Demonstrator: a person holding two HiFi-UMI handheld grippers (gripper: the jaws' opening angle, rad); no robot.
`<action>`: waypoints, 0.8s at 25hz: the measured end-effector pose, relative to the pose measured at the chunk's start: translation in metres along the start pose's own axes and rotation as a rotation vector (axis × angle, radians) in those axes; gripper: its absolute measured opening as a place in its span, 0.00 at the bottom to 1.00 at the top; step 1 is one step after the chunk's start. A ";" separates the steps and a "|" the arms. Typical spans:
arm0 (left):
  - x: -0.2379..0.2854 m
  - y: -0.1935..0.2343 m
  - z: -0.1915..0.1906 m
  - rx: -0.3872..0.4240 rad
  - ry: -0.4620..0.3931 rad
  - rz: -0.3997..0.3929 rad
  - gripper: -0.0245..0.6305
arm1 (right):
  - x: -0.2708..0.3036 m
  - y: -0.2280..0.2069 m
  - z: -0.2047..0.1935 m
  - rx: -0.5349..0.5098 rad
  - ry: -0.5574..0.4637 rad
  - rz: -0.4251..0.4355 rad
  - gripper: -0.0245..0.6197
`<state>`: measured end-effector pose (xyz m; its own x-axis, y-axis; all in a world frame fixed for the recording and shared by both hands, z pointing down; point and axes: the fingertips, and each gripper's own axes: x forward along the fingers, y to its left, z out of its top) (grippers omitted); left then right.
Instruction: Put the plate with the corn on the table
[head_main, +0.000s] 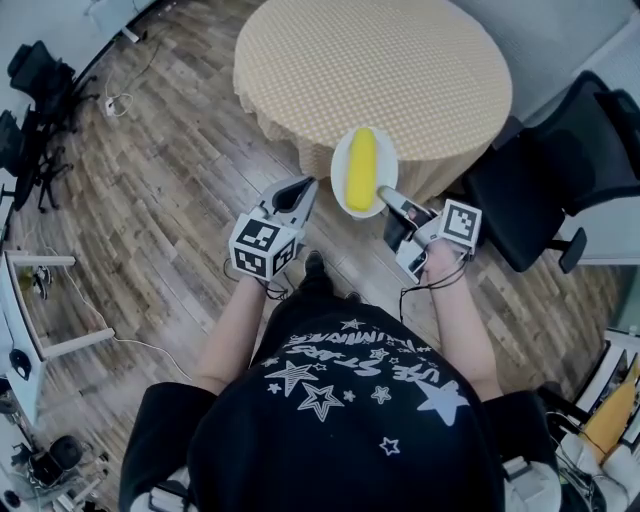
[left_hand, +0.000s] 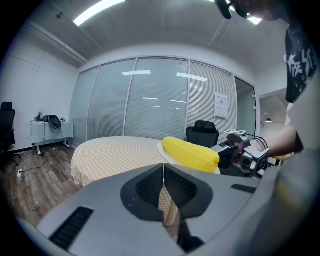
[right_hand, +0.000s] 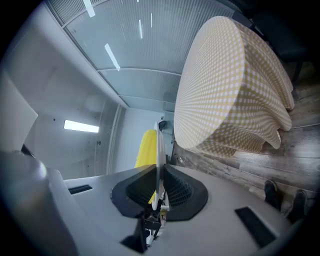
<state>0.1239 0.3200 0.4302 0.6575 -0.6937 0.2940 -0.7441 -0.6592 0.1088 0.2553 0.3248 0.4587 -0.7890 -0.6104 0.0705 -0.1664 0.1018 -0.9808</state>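
Note:
A white plate (head_main: 340, 185) carries a yellow corn cob (head_main: 361, 168). My right gripper (head_main: 386, 196) is shut on the plate's near rim and holds it in the air, just in front of the round table (head_main: 372, 70). In the right gripper view the plate (right_hand: 158, 150) stands edge-on between the jaws with the corn (right_hand: 145, 149) behind it. My left gripper (head_main: 306, 187) is shut and empty, just left of the plate. From the left gripper view the corn (left_hand: 190, 152) shows ahead to the right, and the jaws (left_hand: 163, 172) meet with nothing between them.
The table has a beige checked cloth (right_hand: 227, 85) that hangs down over its edge. A black office chair (head_main: 560, 170) stands right of the table. More black chairs (head_main: 35, 90) and a cable lie at the far left on the wood floor (head_main: 170, 190).

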 end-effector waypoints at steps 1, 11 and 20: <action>-0.001 0.002 -0.001 -0.002 0.001 0.001 0.05 | 0.003 0.000 -0.001 -0.001 0.005 -0.002 0.10; 0.013 0.051 0.008 -0.007 -0.019 0.014 0.05 | 0.040 -0.003 0.019 0.010 -0.007 -0.011 0.10; 0.019 0.106 0.018 -0.017 -0.028 0.012 0.05 | 0.084 0.003 0.042 0.008 -0.051 -0.007 0.10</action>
<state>0.0602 0.2316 0.4307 0.6515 -0.7094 0.2689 -0.7536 -0.6460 0.1218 0.2131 0.2411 0.4538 -0.7568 -0.6500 0.0687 -0.1670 0.0907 -0.9818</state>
